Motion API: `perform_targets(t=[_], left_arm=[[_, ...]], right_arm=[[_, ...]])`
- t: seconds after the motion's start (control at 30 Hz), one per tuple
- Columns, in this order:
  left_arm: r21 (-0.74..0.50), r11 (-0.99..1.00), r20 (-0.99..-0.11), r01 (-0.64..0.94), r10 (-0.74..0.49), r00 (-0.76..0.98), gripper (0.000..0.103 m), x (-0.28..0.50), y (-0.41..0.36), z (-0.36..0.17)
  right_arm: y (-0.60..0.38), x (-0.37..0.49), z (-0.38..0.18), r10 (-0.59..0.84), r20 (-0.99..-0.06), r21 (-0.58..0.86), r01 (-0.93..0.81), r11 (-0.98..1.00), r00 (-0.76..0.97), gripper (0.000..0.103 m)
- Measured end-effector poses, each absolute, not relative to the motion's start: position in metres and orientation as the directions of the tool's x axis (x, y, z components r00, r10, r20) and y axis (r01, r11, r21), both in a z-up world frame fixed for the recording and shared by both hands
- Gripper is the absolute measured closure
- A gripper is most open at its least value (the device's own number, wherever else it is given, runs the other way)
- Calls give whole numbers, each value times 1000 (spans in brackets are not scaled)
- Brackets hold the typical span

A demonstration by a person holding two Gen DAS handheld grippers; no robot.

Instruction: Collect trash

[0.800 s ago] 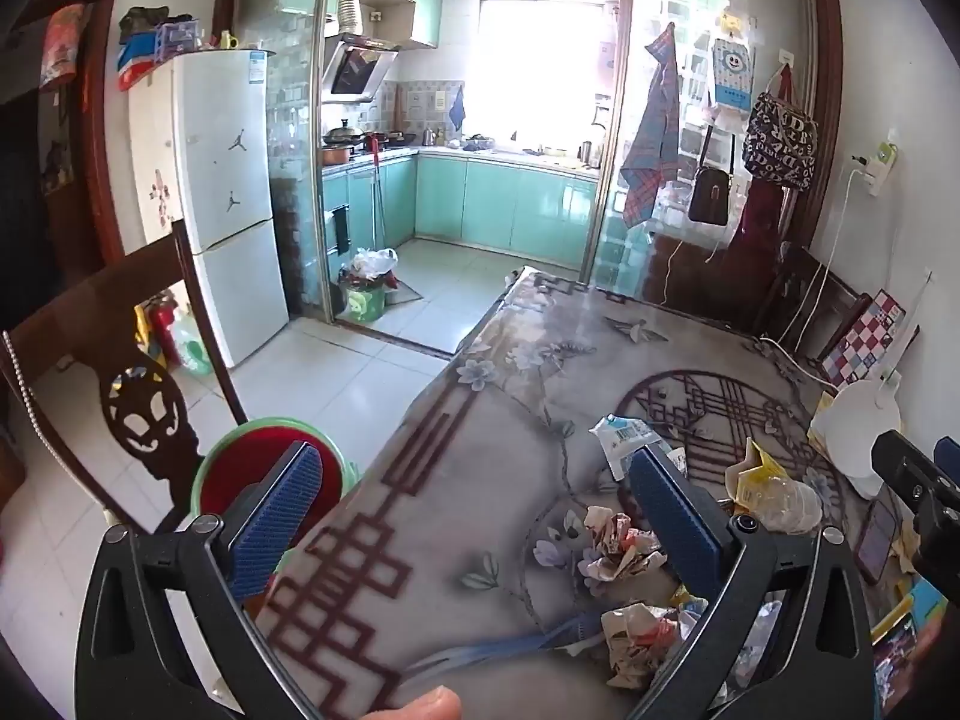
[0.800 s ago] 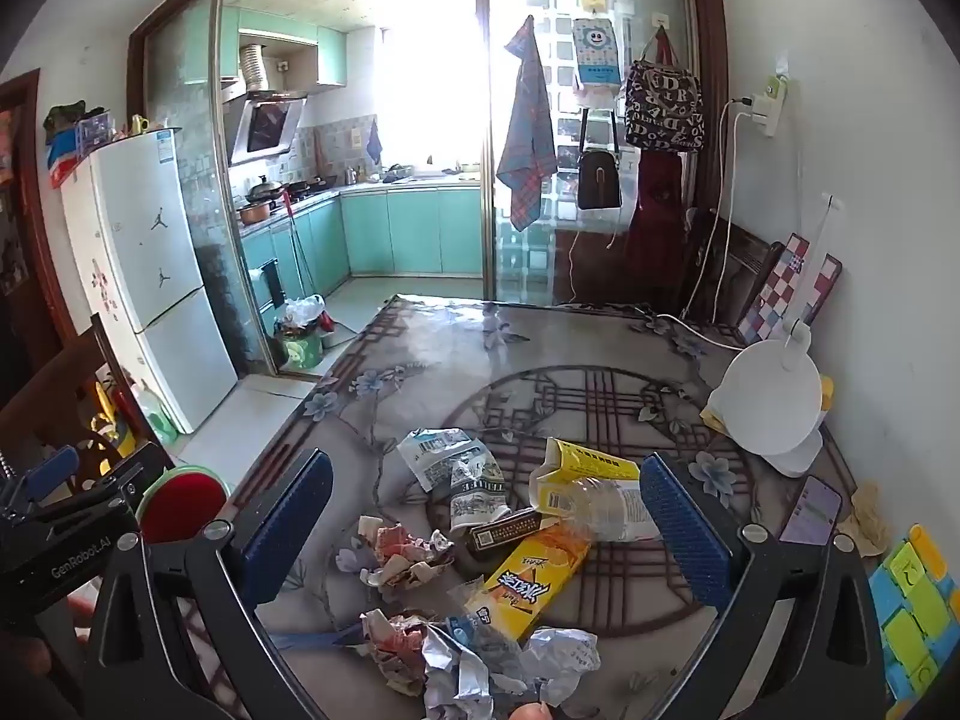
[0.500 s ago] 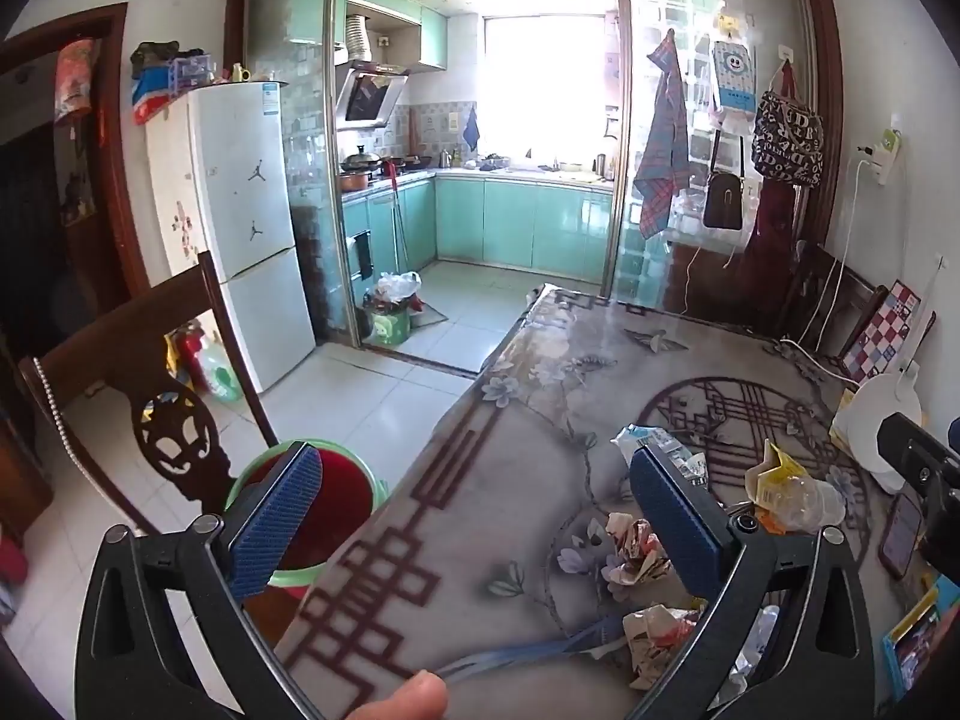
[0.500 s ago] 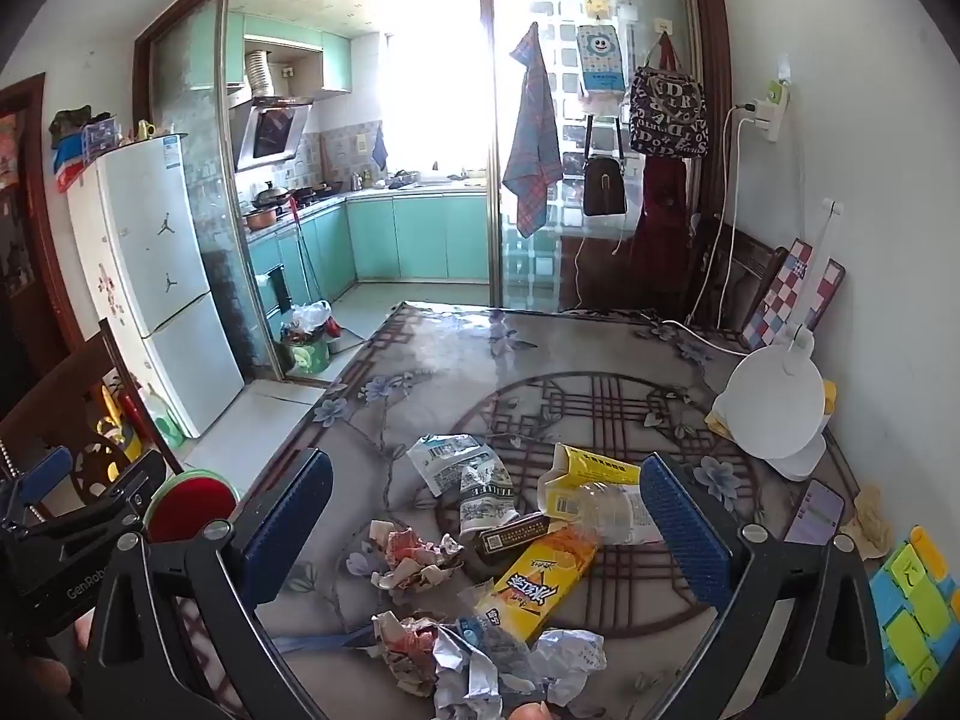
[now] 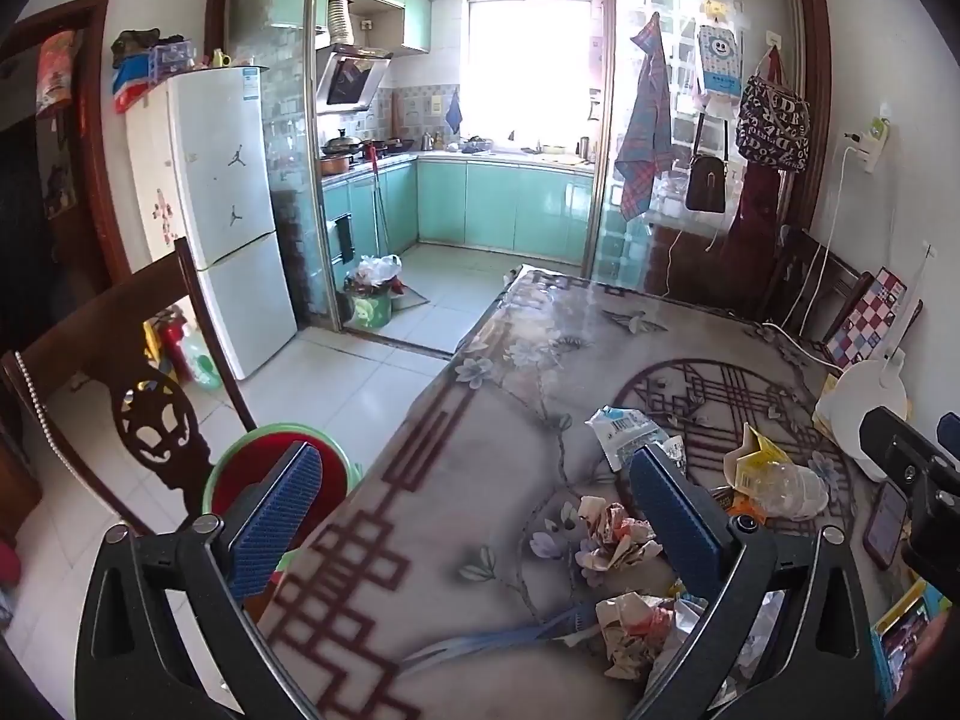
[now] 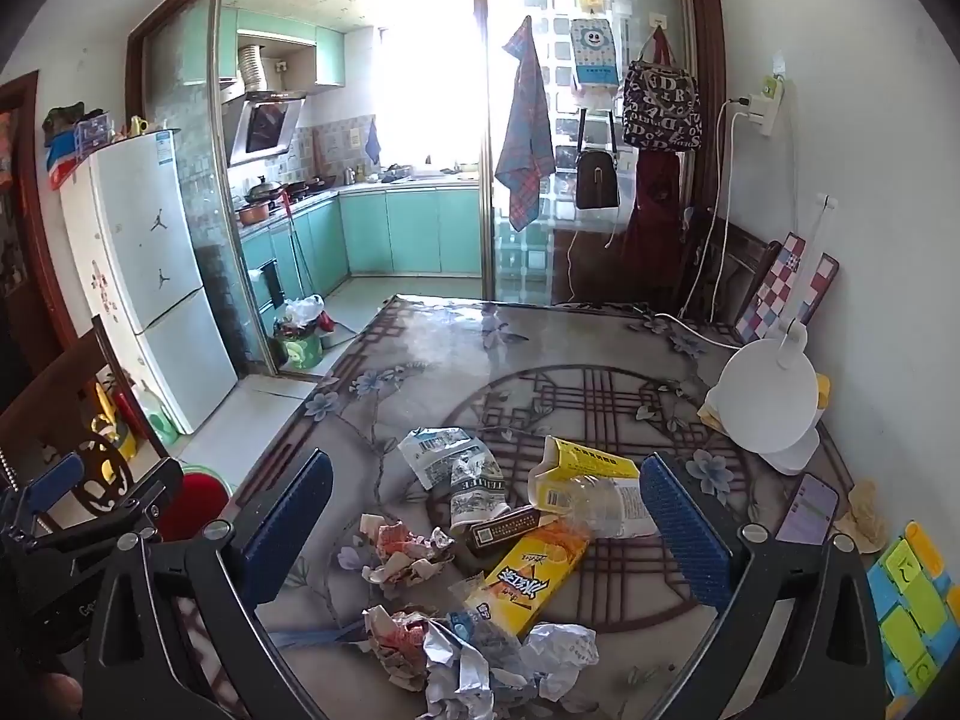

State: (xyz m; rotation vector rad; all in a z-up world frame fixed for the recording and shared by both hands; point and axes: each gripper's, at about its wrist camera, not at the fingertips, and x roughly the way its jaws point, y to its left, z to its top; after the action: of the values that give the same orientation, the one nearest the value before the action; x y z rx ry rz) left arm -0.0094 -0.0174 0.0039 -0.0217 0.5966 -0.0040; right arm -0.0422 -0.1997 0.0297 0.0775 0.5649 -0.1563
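Observation:
Trash lies in a heap on the patterned table (image 6: 600,396): crumpled paper (image 6: 405,549), a yellow snack box (image 6: 534,576), a yellow carton (image 6: 585,471), a clear plastic bottle (image 6: 606,507), a white wrapper (image 6: 438,450) and more crumpled paper (image 6: 480,660) at the near edge. My right gripper (image 6: 486,540) is open and empty, above the heap. My left gripper (image 5: 474,528) is open and empty, over the table's left edge; the crumpled paper (image 5: 618,540) lies by its right finger. A red bin with a green rim (image 5: 264,468) stands on the floor left of the table.
A wooden chair (image 5: 120,360) stands left of the bin. A white round lamp (image 6: 768,414), a phone (image 6: 807,510) and coloured blocks (image 6: 912,606) sit along the table's right side by the wall. A fridge (image 5: 222,210) and the kitchen doorway are beyond.
Both grippers have risen and tilted up a little, so the table and trash sit lower in the views. Both stay open and empty.

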Motion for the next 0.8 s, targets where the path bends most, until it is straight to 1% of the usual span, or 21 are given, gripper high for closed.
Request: perform_targets(t=[0.23, 0.47, 0.8], left_arm=[[-34, 999, -579, -10, -12, 815, 0, -7, -17, 2], [-33, 999, -578, -20, -2, 816, 0, -7, -17, 4], [-47, 999, -577, -13, -17, 816, 0, -8, -15, 3]], right_arm=[[-200, -42, 31, -118, -528, 27, 156, 987, 841, 0], [-195, -44, 35, -109, -510, 16, 136, 991, 853, 0], [-189, -40, 36, -96, -512, 11, 119, 993, 854, 0]])
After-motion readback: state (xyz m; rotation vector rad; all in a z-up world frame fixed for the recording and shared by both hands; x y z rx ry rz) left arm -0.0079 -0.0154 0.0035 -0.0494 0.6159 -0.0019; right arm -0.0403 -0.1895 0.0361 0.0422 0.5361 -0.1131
